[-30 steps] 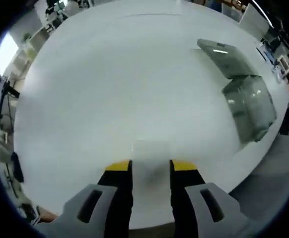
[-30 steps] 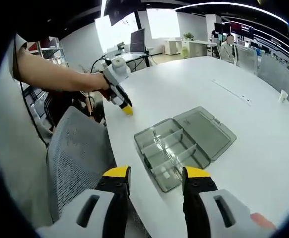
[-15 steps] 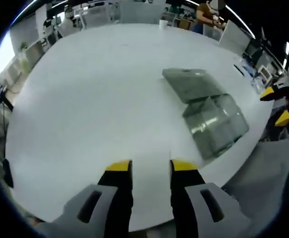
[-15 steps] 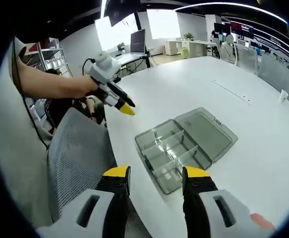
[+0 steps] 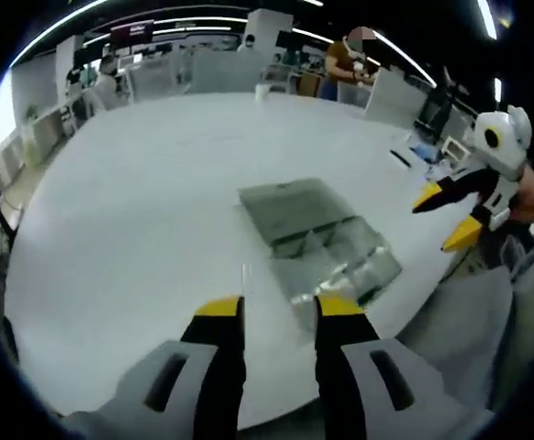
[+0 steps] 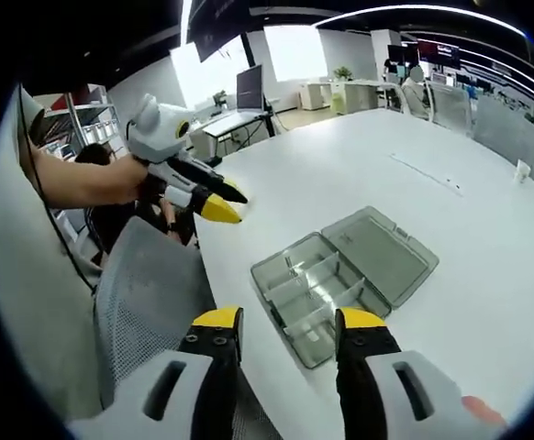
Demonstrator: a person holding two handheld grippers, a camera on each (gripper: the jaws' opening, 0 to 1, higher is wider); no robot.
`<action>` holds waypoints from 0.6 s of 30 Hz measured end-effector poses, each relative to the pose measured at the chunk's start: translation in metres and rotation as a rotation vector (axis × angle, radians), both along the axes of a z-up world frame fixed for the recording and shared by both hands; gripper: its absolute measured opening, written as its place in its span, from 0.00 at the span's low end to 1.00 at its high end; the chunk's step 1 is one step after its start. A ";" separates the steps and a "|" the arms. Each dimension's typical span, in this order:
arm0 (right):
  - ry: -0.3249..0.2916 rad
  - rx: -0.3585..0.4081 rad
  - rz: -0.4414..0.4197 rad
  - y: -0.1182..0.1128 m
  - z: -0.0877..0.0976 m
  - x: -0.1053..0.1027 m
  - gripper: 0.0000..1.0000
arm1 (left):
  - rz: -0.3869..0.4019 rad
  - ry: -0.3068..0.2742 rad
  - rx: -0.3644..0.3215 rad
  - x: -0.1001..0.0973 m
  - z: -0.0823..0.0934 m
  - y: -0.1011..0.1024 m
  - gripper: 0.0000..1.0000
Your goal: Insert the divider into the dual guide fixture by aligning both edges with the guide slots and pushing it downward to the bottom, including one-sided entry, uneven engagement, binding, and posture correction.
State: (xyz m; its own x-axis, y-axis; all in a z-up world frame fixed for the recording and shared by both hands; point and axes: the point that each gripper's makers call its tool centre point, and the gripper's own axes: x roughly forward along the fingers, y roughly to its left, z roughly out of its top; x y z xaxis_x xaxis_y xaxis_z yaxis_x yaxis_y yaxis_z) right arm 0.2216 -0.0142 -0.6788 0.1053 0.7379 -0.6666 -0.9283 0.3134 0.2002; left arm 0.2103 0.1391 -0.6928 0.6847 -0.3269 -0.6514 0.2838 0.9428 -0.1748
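A translucent grey compartment box (image 5: pixel 327 247) lies on the white table (image 5: pixel 139 220) with its lid (image 5: pixel 290 203) folded open flat behind it. Partition walls show inside the tray (image 6: pixel 313 289); whether one of them is loose I cannot tell. My left gripper (image 5: pixel 279 312) hovers open and empty in front of the box's near corner. It shows as the left gripper (image 6: pixel 223 203) held by a hand above the table's edge, left of the box. My right gripper (image 6: pixel 288 323) is open and empty over the box's near end. From the other side, the right gripper (image 5: pixel 443 217) floats with its yellow tips apart.
A grey mesh chair (image 6: pixel 148 302) stands against the table's near edge (image 6: pixel 221 275), below both grippers. A paper cup (image 5: pixel 263 91) sits far across the table. Desks, monitors and seated people lie beyond. A wide bare stretch of table (image 6: pixel 450 147) spreads behind the box.
The left gripper has risen off the table edge and swung toward the box, so the box moved to the middle of its view. The right gripper stayed nearly still.
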 end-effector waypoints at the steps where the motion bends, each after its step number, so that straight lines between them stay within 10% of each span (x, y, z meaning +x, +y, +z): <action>1: 0.003 0.011 -0.005 0.001 0.002 0.000 0.36 | -0.005 -0.010 0.004 0.000 0.003 -0.002 0.25; 18: 0.066 0.163 -0.060 0.018 0.036 0.003 0.33 | -0.116 -0.166 0.025 -0.010 0.033 -0.047 0.25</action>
